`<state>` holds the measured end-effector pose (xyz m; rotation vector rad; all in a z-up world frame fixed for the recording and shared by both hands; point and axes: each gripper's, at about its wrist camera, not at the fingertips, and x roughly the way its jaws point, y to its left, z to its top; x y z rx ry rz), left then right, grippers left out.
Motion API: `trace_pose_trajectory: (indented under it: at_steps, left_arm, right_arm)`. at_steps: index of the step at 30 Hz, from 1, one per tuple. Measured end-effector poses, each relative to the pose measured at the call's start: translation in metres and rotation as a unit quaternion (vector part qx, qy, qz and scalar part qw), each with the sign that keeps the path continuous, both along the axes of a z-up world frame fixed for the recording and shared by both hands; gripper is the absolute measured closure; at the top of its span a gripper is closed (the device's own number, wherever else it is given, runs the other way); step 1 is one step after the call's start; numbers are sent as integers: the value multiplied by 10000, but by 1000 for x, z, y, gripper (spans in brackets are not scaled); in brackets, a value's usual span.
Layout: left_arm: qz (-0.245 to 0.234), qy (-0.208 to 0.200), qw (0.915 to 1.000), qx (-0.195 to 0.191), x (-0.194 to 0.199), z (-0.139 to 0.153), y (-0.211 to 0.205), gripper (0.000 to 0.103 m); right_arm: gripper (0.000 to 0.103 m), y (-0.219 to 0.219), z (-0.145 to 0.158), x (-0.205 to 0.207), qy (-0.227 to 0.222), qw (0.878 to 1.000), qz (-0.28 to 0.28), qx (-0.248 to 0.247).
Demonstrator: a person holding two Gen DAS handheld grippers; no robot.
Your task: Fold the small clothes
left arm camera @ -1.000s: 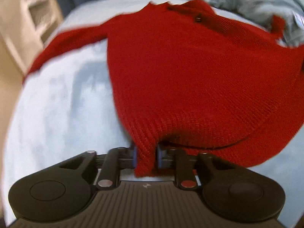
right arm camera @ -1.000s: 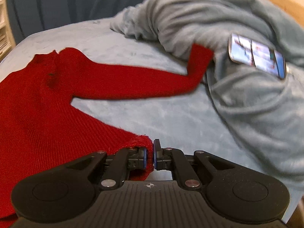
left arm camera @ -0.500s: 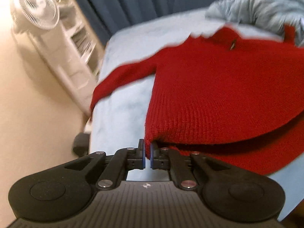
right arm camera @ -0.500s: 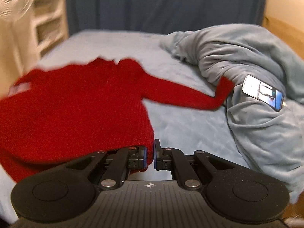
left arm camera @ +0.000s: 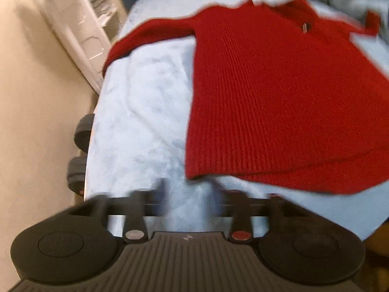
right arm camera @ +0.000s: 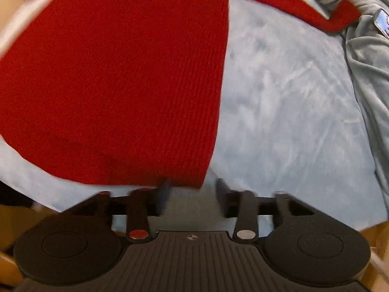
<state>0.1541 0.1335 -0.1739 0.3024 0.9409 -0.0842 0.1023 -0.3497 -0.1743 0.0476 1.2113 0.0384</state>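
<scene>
A red knitted sweater (left arm camera: 279,97) lies spread on the pale blue bed (left arm camera: 141,121), hem towards me, sleeves out to both sides. My left gripper (left arm camera: 188,194) is open and empty, just short of the hem's left corner. In the right wrist view the sweater (right arm camera: 116,80) fills the left half. My right gripper (right arm camera: 192,189) is open and empty at the hem's right corner; its left finger touches or overlaps the hem edge. The right sleeve (right arm camera: 304,7) reaches to a grey blanket.
A crumpled grey blanket (right arm camera: 364,60) with a phone (right arm camera: 383,22) on it lies at the right. White shelves (left arm camera: 80,19) stand left of the bed. Dark round weights (left arm camera: 80,150) sit on the floor by the bed's left edge.
Both grippers were shut on the sweater's hem corners and have opened and let go. The sweater now lies flat on the bed, and both views are tilted down over it.
</scene>
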Motion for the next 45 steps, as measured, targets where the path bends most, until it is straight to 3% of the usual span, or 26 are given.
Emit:
trace_pose_trajectory:
  at_steps: [2, 4, 7, 9, 11, 15, 17, 18, 19, 20, 21, 23, 24, 25, 26, 28, 29, 31, 32, 35, 37, 38, 40, 43, 44, 45]
  left_arm:
    - [178, -232, 9990, -333, -1, 19, 5, 18]
    - [391, -425, 9972, -471, 17, 31, 5, 17]
    - [781, -590, 9926, -720, 51, 43, -6, 17]
    - [997, -614, 9888, -929, 81, 46, -15, 17]
    - [1242, -627, 9851, -1015, 108, 45, -23, 17]
    - [1728, -506, 9770, -1146, 156, 32, -23, 17]
    - [1917, -429, 9736, -1165, 171, 21, -19, 17]
    - [2007, -393, 9722, -1144, 179, 16, -18, 17]
    - [2074, -377, 9711, -1119, 183, 12, -18, 17]
    - [2128, -380, 9703, -1085, 188, 8, -17, 17]
    - [2154, -406, 9702, -1028, 193, 4, -16, 17]
    - [2150, -515, 9711, -897, 199, 3, -16, 17]
    - [2155, -595, 9709, -860, 202, 4, -15, 17]
    - [2174, -649, 9702, -852, 204, 4, -14, 17]
    - [2209, -672, 9691, -869, 206, 4, -12, 17]
    - [2289, -655, 9666, -950, 210, 3, -8, 17]
    - [2327, -647, 9655, -975, 211, 3, -6, 17]
    - [2346, -680, 9646, -989, 210, 6, -4, 17]
    - [2349, -703, 9642, -1012, 209, 8, -2, 16]
    - [2449, -778, 9599, -1121, 210, 9, 8, 0]
    - [2582, -923, 9530, -1292, 215, 9, 17, 0]
    - [2643, -910, 9493, -1441, 221, 7, 21, 0]
    - [2854, -868, 9366, -1839, 240, 2, 32, 0]
    - [3167, -824, 9155, -2339, 277, -2, 50, 0]
    - [3281, -820, 9076, -2487, 289, -2, 56, 0]
    - [3413, -778, 8975, -2681, 303, -4, 65, 0]
  right_arm:
    - [53, -33, 21, 27, -601, 9953, -639, 417]
    - [50, -70, 32, 69, -1306, 9747, -1612, 828]
    - [48, -122, 17, 148, -1963, 9198, -3162, 1246]
    - [48, -151, -11, 198, -1903, 8887, -3943, 1360]
    - [47, -173, -37, 238, -1698, 8673, -4538, 1139]
    - [42, -199, -75, 290, -1589, 8440, -5084, 620]
    - [31, -204, -85, 304, -1746, 8447, -5033, 513]
    - [36, -203, -84, 312, -1939, 8530, -4828, 416]
    - [87, -202, -83, 319, -2040, 8676, -4525, 295]
    - [89, -201, -81, 325, -2028, 8824, -4245, 33]
    - [91, -199, -74, 324, -2096, 8867, -4104, -377]
    - [91, -201, -60, 312, -2246, 8756, -4042, -1398]
    - [91, -206, -57, 301, -2241, 8573, -4200, -1960]
    - [91, -213, -59, 290, -2213, 8447, -4370, -2158]
    - [91, -223, -68, 285, -1997, 8470, -4472, -2068]
    - [84, -238, -94, 286, -1414, 8741, -4443, -1361]
    - [82, -238, -96, 285, -1470, 8712, -4476, -1383]
    - [58, -234, -88, 282, -1505, 8682, -4483, -1504]
    - [50, -232, -82, 278, -1468, 8697, -4508, -1372]
    - [43, -199, -53, 240, -1757, 8672, -4569, -917]
    - [31, -157, -32, 205, -2116, 8817, -4198, -405]
    - [29, -136, -27, 188, -2272, 8834, -4093, -208]
    - [24, -92, -22, 150, -2518, 8745, -4142, 164]
    - [24, -50, -30, 132, -2818, 8619, -4176, 573]
    - [24, -42, -34, 136, -2910, 8641, -4068, 560]
    - [24, -31, -35, 142, -2938, 8791, -3719, 511]
